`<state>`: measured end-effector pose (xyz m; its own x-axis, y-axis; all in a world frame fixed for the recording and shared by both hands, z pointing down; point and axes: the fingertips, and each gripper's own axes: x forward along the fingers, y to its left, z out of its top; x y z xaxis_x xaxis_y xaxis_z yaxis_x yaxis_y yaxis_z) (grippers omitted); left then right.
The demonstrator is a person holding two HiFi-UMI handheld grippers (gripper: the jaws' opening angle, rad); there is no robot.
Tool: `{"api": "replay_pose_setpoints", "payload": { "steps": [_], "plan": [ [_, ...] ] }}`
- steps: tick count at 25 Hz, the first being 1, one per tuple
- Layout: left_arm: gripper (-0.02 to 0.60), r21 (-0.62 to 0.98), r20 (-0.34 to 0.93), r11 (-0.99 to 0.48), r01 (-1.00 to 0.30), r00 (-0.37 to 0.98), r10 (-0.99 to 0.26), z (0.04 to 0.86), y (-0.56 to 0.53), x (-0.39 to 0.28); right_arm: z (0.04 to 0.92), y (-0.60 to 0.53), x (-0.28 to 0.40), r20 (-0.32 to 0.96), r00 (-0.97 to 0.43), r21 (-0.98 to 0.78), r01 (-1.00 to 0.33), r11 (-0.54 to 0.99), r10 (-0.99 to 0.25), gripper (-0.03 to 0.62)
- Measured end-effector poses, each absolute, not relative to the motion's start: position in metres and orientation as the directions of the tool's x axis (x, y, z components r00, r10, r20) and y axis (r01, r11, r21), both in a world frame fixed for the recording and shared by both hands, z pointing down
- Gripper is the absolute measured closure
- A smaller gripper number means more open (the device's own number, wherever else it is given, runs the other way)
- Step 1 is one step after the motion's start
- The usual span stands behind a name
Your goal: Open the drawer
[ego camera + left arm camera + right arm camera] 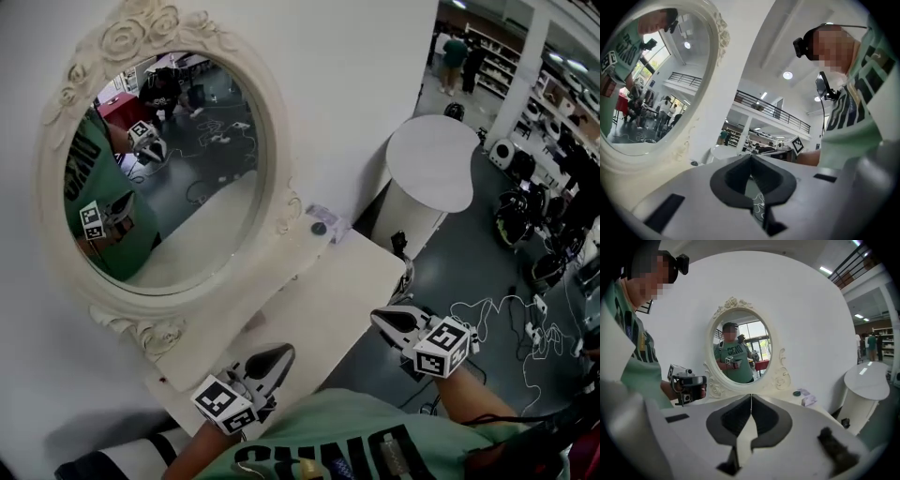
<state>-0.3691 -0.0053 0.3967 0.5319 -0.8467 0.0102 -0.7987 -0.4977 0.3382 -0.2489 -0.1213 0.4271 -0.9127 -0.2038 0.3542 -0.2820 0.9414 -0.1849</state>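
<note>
Head view is showing my left gripper [278, 356] and right gripper [385, 320] hovering near the dressing table [330, 279]. Both claws are sitting closed, empty.

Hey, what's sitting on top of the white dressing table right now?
On the table, a small dark round thing and a pale packet lie by the mirror. Any drawer below the top is hidden.
</note>
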Motion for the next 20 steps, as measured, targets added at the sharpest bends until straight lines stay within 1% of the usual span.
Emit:
{"api": "replay_pose_setpoints", "payload": {
  "steps": [3,6,8,12,16,20],
  "plan": [
    [0.571,0.321,0.029,-0.546,-0.774,0.584,-0.812,0.393,-0.022,-0.321,0.424,-0.127,-0.198,0.344,-0.902,-0.151,-0.326,0.933,-0.26,0.582],
    [0.571,0.311,0.051,-0.563,-0.765,0.605,-0.794,0.396,-0.038,-0.267,0.428,-0.133,-0.144,0.319,-0.903,-0.163,-0.352,0.922,-0.288,0.582],
    [0.571,0.312,0.064,-0.562,-0.766,0.607,-0.792,0.403,-0.05,-0.228,0.438,-0.135,-0.107,0.321,-0.903,-0.187,-0.357,0.915,-0.287,0.582],
    [0.571,0.322,0.08,-0.572,-0.754,0.624,-0.778,0.416,-0.068,-0.155,0.465,-0.141,-0.044,0.369,-0.892,-0.192,-0.349,0.917,-0.262,0.582],
    [0.571,0.363,0.098,-0.591,-0.72,0.66,-0.745,0.425,-0.074,-0.117,0.494,-0.144,-0.016,0.39,-0.882,-0.209,-0.366,0.907,-0.266,0.58],
    [0.571,0.356,0.127,-0.617,-0.702,0.69,-0.712,0.434,-0.066,-0.107,0.523,-0.142,-0.017,0.413,-0.867,-0.219,-0.39,0.894,-0.277,0.58]
  ]
}}
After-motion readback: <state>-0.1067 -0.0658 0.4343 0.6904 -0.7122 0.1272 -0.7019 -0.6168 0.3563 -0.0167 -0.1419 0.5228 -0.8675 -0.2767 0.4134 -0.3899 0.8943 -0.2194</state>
